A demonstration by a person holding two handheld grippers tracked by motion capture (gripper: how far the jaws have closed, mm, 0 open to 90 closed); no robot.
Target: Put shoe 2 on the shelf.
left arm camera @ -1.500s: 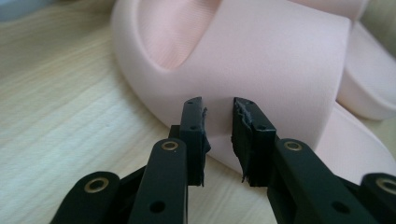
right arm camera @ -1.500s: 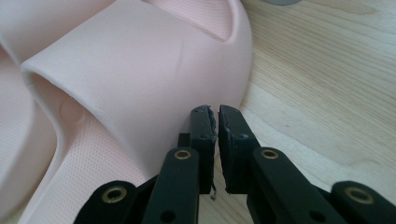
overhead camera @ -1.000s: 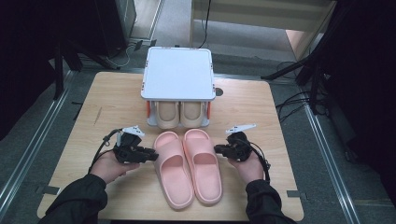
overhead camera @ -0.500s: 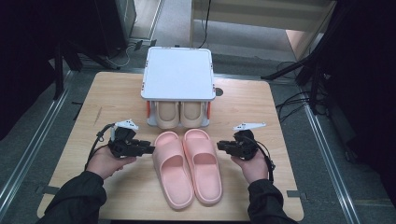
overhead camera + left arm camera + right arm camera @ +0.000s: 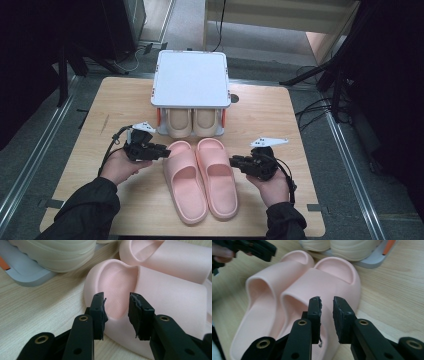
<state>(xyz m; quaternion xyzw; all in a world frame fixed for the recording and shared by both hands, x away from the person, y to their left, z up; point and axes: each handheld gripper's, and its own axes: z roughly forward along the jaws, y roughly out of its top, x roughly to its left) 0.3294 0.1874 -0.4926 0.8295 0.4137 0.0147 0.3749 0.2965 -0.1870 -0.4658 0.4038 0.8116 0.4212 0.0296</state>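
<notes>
Pink foam slippers (image 5: 202,177) lie side by side on the wooden table (image 5: 280,120) between your two hands, long axes running away from you, toes toward the far rack (image 5: 190,80) that holds a beige pair (image 5: 192,122). Your left gripper (image 5: 162,148) sits just beside the left slipper's toe end, jaws spread and empty; your right gripper (image 5: 233,161) sits just off the right slipper's outer edge, jaws apart, nothing between them. Both sit about equally near. Compared with a second ago, both grippers have drawn outward from the slippers, and the right jaws have just been opening.
</notes>
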